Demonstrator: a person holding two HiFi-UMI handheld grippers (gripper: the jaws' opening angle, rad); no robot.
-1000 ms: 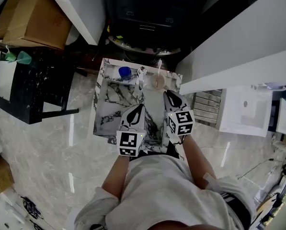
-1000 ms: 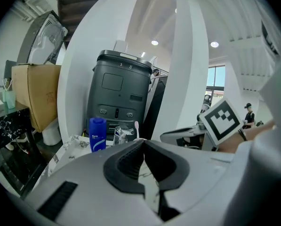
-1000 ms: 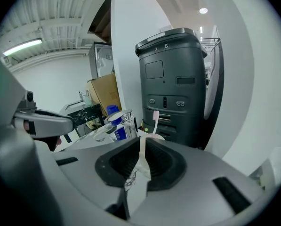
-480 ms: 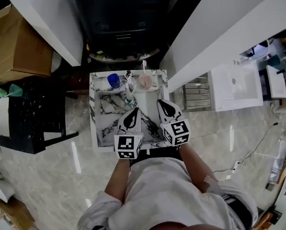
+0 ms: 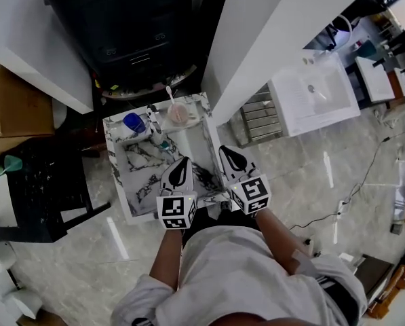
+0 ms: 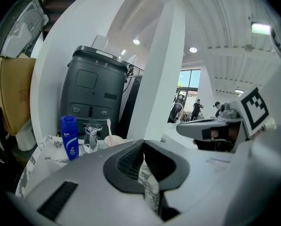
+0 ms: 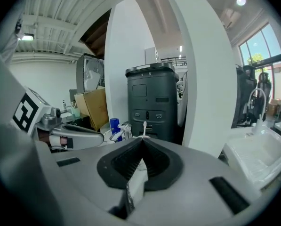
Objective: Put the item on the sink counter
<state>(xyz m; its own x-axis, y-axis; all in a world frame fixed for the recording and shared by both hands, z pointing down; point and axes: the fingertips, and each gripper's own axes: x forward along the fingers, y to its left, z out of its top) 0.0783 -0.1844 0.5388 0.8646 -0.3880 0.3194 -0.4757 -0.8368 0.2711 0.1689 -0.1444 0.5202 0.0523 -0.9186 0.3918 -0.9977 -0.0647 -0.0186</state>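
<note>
A marble-patterned sink counter (image 5: 114, 163) stands in front of the person. On its back ledge are a blue bottle (image 5: 133, 122), a chrome faucet (image 5: 155, 130) and a pink cup (image 5: 178, 113) holding a toothbrush. My left gripper (image 5: 184, 164) hovers over the basin's front, shut and empty. My right gripper (image 5: 227, 155) is beside it above the right rim, also shut with nothing in it. In the left gripper view, the blue bottle (image 6: 69, 138), faucet (image 6: 91, 135) and cup (image 6: 113, 139) lie ahead beyond the left gripper (image 6: 143, 147). The right gripper (image 7: 142, 148) faces the toothbrush (image 7: 144, 127).
A dark grey bin-like unit (image 5: 131, 43) stands behind the sink between white walls. A white basin (image 5: 315, 94) sits to the right, a cardboard box (image 5: 12, 107) and a black table (image 5: 36, 189) to the left. Glossy tile floor surrounds the counter.
The head view has swung, so the sink now shows further left and turned. Both grippers stay shut and side by side over the sink's front.
</note>
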